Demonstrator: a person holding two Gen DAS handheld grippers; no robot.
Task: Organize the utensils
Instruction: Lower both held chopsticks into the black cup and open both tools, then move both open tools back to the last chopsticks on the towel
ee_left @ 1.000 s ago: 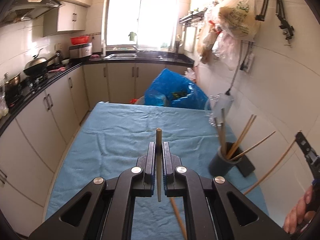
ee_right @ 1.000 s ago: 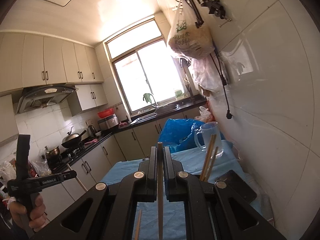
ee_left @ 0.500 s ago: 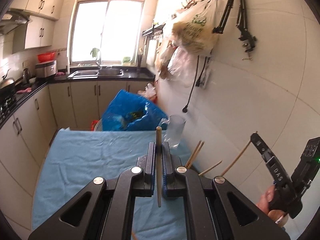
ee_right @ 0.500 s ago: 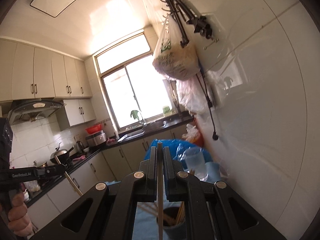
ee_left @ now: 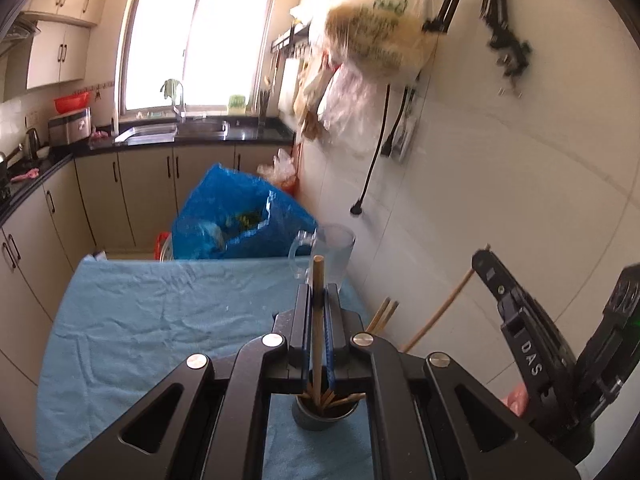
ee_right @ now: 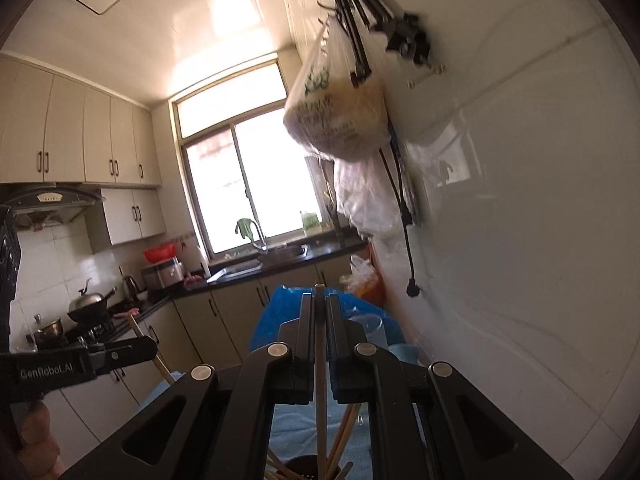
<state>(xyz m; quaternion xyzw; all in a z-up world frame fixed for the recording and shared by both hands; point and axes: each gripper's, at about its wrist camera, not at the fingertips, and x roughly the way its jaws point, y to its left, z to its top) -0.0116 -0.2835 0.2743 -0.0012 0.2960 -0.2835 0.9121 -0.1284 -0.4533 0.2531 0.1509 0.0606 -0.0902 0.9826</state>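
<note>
My left gripper (ee_left: 318, 292) is shut on a wooden chopstick (ee_left: 317, 320) that stands upright between its blue pads. Its lower end hangs just over a dark holder cup (ee_left: 324, 414) with several chopsticks in it, seen below the jaws in the left wrist view. My right gripper (ee_right: 319, 300) is shut on another wooden chopstick (ee_right: 320, 380), whose lower end points down at the same holder (ee_right: 308, 468). In the left wrist view the right gripper (ee_left: 486, 258) shows at the right with its chopstick (ee_left: 440, 312) slanting down. In the right wrist view the left gripper (ee_right: 148, 350) appears at the left.
A blue cloth (ee_left: 160, 320) covers the table. A clear glass mug (ee_left: 330, 256) stands at its far right, a blue bag (ee_left: 236, 220) behind it. The white tiled wall (ee_left: 500, 180) runs close on the right, with bags (ee_left: 372, 40) hanging on a rack. Cabinets line the left.
Both grippers moved toward the holder by the wall and rose a little. The holder now lies under both jaws. Each still grips its chopstick.
</note>
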